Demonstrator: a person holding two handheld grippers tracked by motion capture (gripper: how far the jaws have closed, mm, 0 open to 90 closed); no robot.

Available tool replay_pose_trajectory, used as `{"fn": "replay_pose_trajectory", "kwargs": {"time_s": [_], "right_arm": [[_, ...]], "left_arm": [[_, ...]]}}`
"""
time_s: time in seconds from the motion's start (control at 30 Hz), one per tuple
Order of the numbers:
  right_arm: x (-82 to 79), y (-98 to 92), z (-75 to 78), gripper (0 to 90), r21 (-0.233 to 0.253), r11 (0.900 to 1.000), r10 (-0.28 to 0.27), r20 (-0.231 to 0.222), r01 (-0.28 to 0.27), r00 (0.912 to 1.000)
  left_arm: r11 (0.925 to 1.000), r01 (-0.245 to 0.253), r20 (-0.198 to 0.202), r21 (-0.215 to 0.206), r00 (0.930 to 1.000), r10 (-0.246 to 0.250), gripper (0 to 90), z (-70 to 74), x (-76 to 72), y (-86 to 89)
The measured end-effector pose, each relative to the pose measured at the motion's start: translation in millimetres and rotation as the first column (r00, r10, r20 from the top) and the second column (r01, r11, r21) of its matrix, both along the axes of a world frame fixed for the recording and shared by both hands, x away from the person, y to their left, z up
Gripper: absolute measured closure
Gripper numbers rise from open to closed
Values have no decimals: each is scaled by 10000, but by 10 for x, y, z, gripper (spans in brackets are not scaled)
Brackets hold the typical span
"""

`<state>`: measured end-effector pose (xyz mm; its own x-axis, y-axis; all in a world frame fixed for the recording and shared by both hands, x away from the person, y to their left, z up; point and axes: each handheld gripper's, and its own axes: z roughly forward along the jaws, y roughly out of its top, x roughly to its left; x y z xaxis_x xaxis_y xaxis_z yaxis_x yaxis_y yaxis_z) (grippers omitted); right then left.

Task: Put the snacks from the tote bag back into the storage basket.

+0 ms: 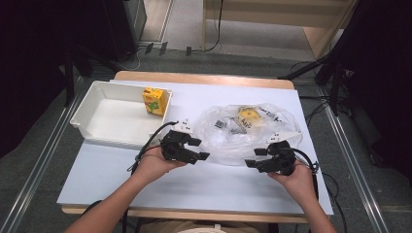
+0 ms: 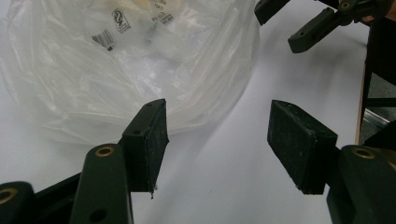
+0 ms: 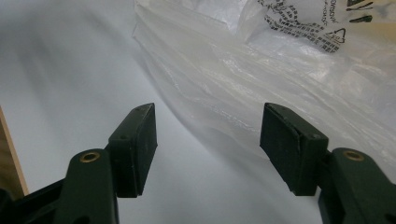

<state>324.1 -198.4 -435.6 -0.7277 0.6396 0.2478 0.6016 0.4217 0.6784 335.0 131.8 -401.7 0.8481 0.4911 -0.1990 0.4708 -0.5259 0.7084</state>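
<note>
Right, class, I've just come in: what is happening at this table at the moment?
A person holds a two-jaw gripper in each hand at a white-covered table. The left gripper and right gripper are both open, poised at the near edge of a clear plastic bag that holds a yellow carton. Neither has gripped the bag yet. Another yellow carton already sits in the white tray on the left.

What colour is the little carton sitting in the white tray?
The small carton is yellow with green patches, clearest in the high view.
</note>
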Motion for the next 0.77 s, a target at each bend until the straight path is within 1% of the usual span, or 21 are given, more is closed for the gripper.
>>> {"fn": "replay_pose_trajectory", "kwargs": {"time_s": [0.03,0.13,0.23,0.27,0.33,0.4,0.43,0.47,0.53,0.67,0.73,0.77], "right_arm": [[0,1,-1,373,-8,10000,14,3,-14,10000],[0,5,-4,373,-31,10000,29,-3,-29,10000],[0,6,-7,373,-51,10000,52,5,-52,10000],[-2,9,-7,373,-64,10000,58,-55,-59,10000],[-1,17,-14,373,-112,9999,101,12,-101,9999],[-5,19,-13,373,-111,9999,120,-16,-120,9999],[-7,16,-12,373,-119,9998,151,8,-151,9999],[-7,17,-12,373,-108,9999,133,-3,-133,9999],[-5,19,-15,373,-121,9998,144,-1,-144,9999],[-7,27,-20,370,-113,9997,230,-3,-230,9997],[-7,29,-21,369,-131,9996,234,-13,-234,9997],[-6,28,-24,367,-139,9996,256,-8,-256,9997]], "left_arm": [[10000,29,-37,41,10000,-29,387,-12,-4,-14],[9998,148,14,113,9999,-148,386,-39,-21,-42],[9999,144,32,60,9999,-145,386,-57,-32,-51],[9999,109,134,49,9998,-109,386,-70,-44,-42],[9997,-40,-5,-239,10000,40,393,-113,-59,-4],[9998,-12,31,-195,10000,12,394,-124,-61,3],[10000,-4,84,-72,10000,4,394,-141,-62,8],[10000,-4,84,-72,10000,4,394,-141,-62,8],[9999,-43,-89,-168,10000,41,392,-152,-45,14],[10000,95,-132,-26,9999,-96,389,-177,-46,2],[9999,139,-172,-61,9998,-140,395,-188,-41,0],[9999,144,-118,-89,9998,-145,399,-195,-42,1]]}}
